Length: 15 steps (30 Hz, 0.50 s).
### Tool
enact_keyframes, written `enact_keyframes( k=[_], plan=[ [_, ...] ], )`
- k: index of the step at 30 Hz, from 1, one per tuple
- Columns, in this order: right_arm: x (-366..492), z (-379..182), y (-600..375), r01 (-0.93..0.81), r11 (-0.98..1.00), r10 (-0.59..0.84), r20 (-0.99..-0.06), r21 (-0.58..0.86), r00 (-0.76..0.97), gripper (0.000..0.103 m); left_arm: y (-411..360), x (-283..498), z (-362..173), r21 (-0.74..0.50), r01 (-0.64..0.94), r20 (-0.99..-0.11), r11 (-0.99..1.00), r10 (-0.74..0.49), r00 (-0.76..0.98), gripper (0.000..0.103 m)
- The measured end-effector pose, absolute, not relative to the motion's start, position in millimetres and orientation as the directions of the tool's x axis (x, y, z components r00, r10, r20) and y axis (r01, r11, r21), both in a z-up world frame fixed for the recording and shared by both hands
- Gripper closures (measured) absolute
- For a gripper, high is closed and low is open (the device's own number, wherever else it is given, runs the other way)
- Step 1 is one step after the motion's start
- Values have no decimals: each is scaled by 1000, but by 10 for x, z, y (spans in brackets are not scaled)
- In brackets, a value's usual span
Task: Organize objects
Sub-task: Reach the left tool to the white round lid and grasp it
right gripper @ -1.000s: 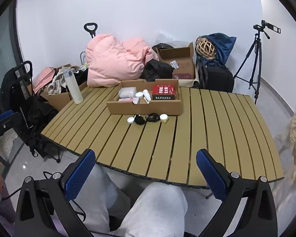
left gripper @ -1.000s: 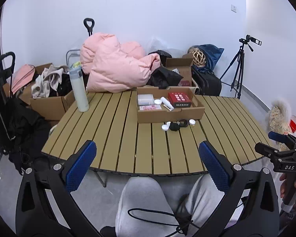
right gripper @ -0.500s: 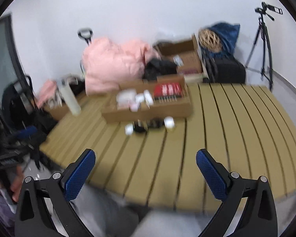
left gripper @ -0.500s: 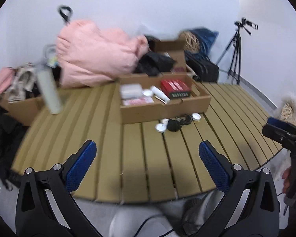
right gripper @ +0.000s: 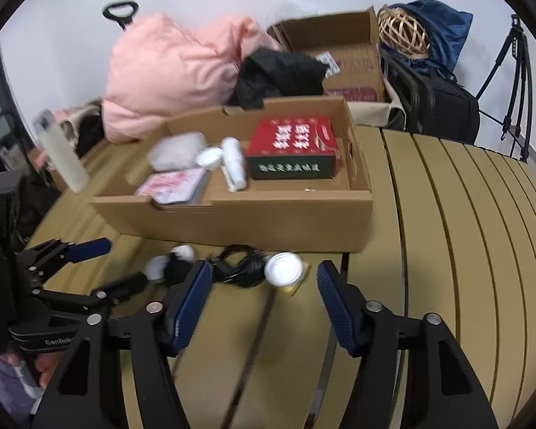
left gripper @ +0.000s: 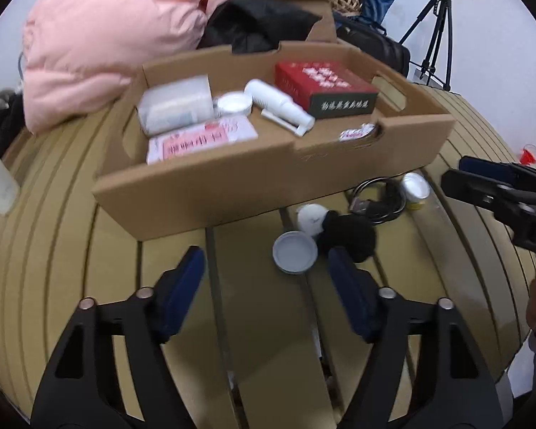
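Note:
A shallow cardboard box (left gripper: pixel 232 186) (right gripper: pixel 268 214) stands on the slatted table (left gripper: pixel 53 250) (right gripper: pixel 464 232). It holds a red carton (left gripper: pixel 321 85) (right gripper: pixel 293 143), a white bottle (left gripper: pixel 278 107) (right gripper: pixel 234 164), a small white jar (left gripper: pixel 234 104), a clear packet and a pink packet (left gripper: pixel 200 139). In front of it lie a grey-white lid (left gripper: pixel 294 252), a white ball (left gripper: pixel 311 216), a black soft lump (left gripper: pixel 350 236), a black cable (left gripper: pixel 378 200) (right gripper: pixel 239 268) and a tin (left gripper: pixel 415 186) (right gripper: pixel 284 268). My left gripper (left gripper: pixel 266 273) is open just short of the lid. My right gripper (right gripper: pixel 262 286) is open just short of the tin and cable.
A pink padded jacket (left gripper: pixel 107 35) (right gripper: pixel 175 68), black clothes and another cardboard box (right gripper: pixel 339 46) lie behind the table. A white flask (right gripper: pixel 62 157) stands at the table's left. A tripod (left gripper: pixel 439 25) and a dark suitcase (right gripper: pixel 436 107) stand at the right.
Both grippers have moved forward over the table, close to the small items in front of the box. Their jaws stay open.

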State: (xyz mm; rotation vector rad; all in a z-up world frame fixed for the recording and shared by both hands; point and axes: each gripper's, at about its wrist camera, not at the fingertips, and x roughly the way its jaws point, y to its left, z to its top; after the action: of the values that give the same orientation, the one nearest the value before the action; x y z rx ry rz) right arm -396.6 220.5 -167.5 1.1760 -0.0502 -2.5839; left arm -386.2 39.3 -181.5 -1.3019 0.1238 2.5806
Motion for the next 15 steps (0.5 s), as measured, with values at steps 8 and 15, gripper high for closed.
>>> enact_keyframes(
  k=[8,15],
  plan=[
    [-4307,-2057,2298,217,-951,-307,-777,222,-550,75,324,-3950,-1973,-47,-217,-803,-975,166,-573,64],
    [-4268,-2059,2276,217,-950,-309,-774,225,-552,98,295,-3866,-1911,-78,-214,-791,-974,191,-581,78]
  ],
)
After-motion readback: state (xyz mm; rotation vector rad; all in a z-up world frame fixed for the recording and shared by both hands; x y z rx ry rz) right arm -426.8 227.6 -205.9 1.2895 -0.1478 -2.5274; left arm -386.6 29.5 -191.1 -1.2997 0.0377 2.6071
